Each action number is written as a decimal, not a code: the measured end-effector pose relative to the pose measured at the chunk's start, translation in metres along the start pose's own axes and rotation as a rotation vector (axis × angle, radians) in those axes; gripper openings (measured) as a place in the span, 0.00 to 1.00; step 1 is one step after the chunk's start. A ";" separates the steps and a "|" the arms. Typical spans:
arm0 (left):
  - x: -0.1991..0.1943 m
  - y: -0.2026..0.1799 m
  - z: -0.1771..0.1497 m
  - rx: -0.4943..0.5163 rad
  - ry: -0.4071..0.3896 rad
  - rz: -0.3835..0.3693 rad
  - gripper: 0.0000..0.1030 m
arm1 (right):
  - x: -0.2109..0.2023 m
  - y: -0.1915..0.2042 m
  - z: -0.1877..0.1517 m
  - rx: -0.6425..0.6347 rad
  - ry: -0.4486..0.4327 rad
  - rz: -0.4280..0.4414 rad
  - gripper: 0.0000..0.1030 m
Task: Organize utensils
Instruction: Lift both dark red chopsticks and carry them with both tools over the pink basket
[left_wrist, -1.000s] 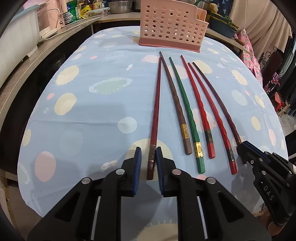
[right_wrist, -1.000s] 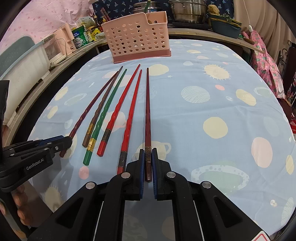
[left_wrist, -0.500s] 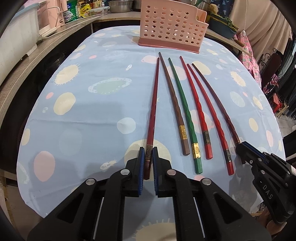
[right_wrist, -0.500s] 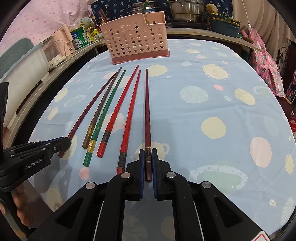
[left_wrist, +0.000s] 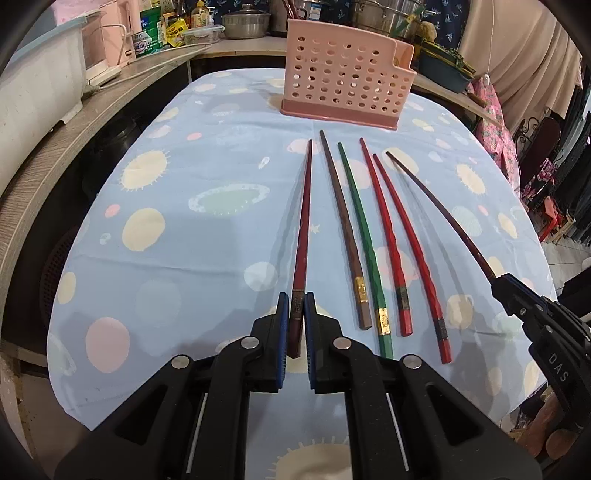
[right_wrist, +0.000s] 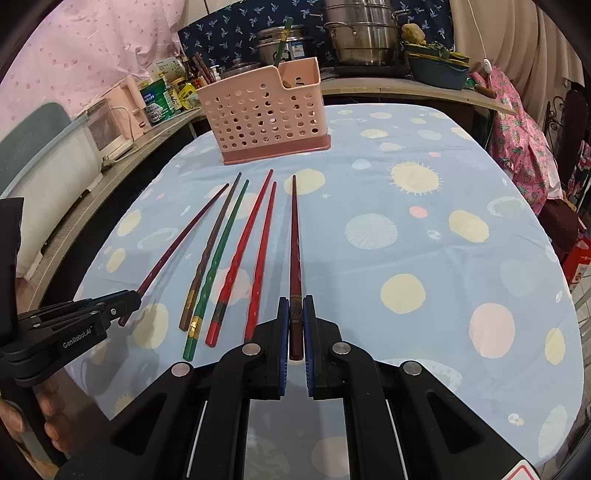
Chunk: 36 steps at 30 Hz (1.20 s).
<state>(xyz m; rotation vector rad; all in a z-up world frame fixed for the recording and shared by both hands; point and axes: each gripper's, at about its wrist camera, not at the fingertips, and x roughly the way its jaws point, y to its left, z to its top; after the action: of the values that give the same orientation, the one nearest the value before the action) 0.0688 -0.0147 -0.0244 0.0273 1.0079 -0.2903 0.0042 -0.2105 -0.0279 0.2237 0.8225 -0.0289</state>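
Several chopsticks lie side by side on the blue spotted tablecloth (left_wrist: 184, 240), tips toward a pink perforated utensil basket (left_wrist: 343, 88) at the far end. My left gripper (left_wrist: 295, 306) is shut on the butt of the leftmost dark red chopstick (left_wrist: 303, 221), which is raised off the cloth. My right gripper (right_wrist: 295, 308) is shut on the rightmost dark maroon chopstick (right_wrist: 294, 240), also raised. Between them lie a brown chopstick (left_wrist: 343, 229), a green one (left_wrist: 364, 240) and two red ones (left_wrist: 388, 240). The right gripper shows in the left wrist view (left_wrist: 498, 286); the left one shows in the right wrist view (right_wrist: 135, 297).
The basket (right_wrist: 266, 114) holds a few utensils. A counter along the left and back carries a white appliance (left_wrist: 40, 85), bottles and steel pots (right_wrist: 358, 33). The table edge drops off close on the left and right. Pink floral cloth (right_wrist: 524, 122) hangs at right.
The left gripper has closed on its dark red chopstick. Both grippers have lifted their chopsticks slightly off the cloth; the right chopstick has swung away from the red ones.
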 end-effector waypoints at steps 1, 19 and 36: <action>-0.002 0.001 0.002 -0.002 -0.006 -0.001 0.08 | -0.002 -0.001 0.002 0.001 -0.006 0.000 0.07; -0.055 0.020 0.061 -0.058 -0.166 -0.018 0.05 | -0.061 -0.022 0.074 0.052 -0.212 0.007 0.07; -0.056 0.036 0.088 -0.058 -0.199 -0.031 0.38 | -0.086 -0.031 0.120 0.075 -0.322 0.013 0.07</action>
<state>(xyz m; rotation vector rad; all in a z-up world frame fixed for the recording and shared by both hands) 0.1231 0.0193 0.0656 -0.0684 0.8196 -0.2860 0.0292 -0.2708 0.1077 0.2867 0.4997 -0.0813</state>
